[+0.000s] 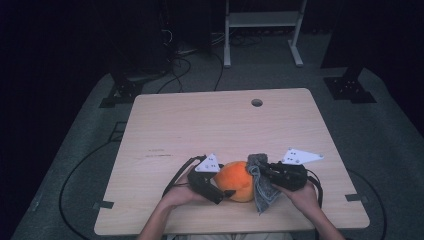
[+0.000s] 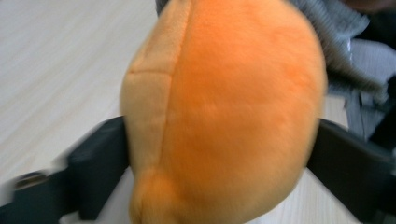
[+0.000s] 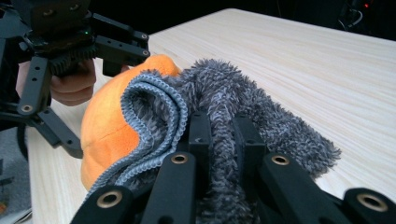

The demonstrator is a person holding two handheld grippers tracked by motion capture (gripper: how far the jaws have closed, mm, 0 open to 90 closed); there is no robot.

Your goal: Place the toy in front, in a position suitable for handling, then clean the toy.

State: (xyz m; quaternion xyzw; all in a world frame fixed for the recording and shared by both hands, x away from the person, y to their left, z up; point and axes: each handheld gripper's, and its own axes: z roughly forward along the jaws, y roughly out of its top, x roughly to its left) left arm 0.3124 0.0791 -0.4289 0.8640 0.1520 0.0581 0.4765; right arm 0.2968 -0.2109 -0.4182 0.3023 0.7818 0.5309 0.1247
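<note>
Near the tabletop's front edge, the left gripper (image 1: 222,192) had its jaws spread around a soft, squashy round orange plush toy (image 1: 236,180), best taken at its widest part; the right gripper (image 1: 264,169) had its jaws clamped on a limp grey fuzzy cloth (image 1: 261,192).

The soft toy (image 1: 237,180) was bright orange. Beside the toy, the fuzzy cloth (image 1: 261,187) was grey with a blue-grey ribbed edge. The table (image 1: 210,125) was pale wood.

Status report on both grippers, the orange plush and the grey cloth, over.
Left gripper jaws straddle the orange plush; whether they press, unclear. Right gripper shut on the grey cloth, cloth against the plush. Nothing in the way.
</note>
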